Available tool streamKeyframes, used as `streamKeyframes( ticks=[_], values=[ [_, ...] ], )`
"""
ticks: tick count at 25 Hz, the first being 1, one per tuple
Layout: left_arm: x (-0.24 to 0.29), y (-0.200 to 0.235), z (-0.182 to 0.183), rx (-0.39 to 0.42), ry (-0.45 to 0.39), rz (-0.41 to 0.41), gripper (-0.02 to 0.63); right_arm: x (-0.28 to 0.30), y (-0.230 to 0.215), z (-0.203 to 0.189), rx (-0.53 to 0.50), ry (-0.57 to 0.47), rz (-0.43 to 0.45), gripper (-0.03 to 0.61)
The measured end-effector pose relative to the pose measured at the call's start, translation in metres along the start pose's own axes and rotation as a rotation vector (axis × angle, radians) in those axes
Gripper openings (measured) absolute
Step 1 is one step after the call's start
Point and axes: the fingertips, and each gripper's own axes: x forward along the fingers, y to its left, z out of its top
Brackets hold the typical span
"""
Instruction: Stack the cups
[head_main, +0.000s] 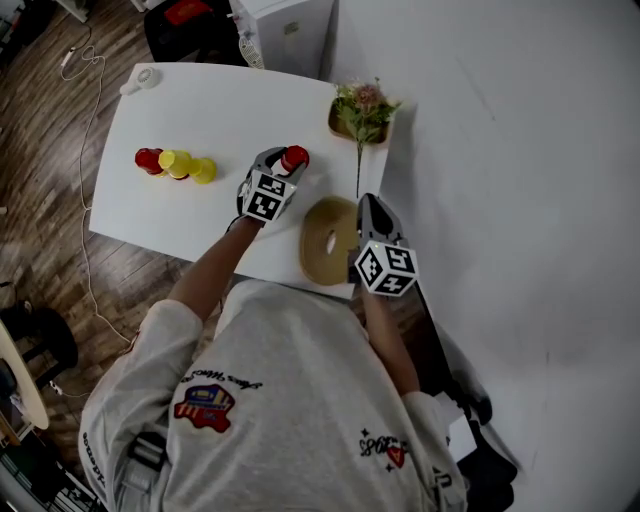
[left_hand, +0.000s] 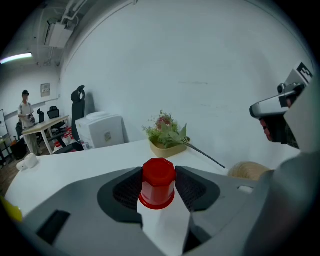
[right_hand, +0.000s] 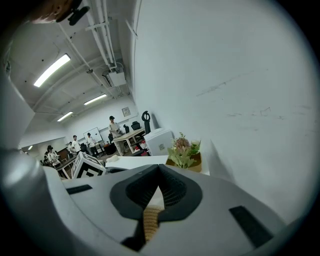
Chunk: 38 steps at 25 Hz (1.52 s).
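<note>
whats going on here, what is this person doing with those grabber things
A person stands at a white table with tongs in each hand. The left tongs are closed on an upside-down red cup. The right tongs are shut and empty, above a round woven mat at the near edge. A row of red and yellow cups sits further left, apart from the held cup.

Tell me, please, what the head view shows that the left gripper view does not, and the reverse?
Only the head view shows the whole row of red and yellow cups, the person's grey shirt and the wooden floor. Only the left gripper view shows the left gripper with its pads against the sides of the upturned red cup, plus a distant office chair. Both show that red cup, the flower basket, the woven ring and the right gripper.
</note>
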Motion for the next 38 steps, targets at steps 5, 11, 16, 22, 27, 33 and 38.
streamKeyframes(
  ticks=[5,11,16,22,27,33,38],
  values=[
    [-0.044,0.028,0.032,-0.007,-0.064,0.052,0.204,0.013,0.022,0.005,-0.013,-0.006,0.062,0.000],
    [-0.117,0.084,0.068,-0.049,-0.146,0.134,0.204,0.026,0.056,0.002,-0.039,0.008,0.144,0.000],
    [-0.185,0.149,0.074,-0.112,-0.182,0.245,0.204,0.040,0.083,-0.001,-0.055,0.009,0.205,0.000],
    [-0.261,0.233,0.052,-0.187,-0.131,0.373,0.204,0.045,0.106,0.002,-0.075,0.010,0.235,0.000],
    [-0.284,0.270,0.019,-0.289,-0.091,0.411,0.204,0.047,0.114,0.000,-0.084,0.018,0.240,0.000],
    [-0.284,0.280,-0.011,-0.352,-0.037,0.402,0.204,0.050,0.115,0.000,-0.098,0.021,0.235,0.000],
    [-0.280,0.275,-0.018,-0.359,-0.018,0.377,0.204,0.052,0.120,-0.001,-0.105,0.029,0.235,0.000]
  ],
)
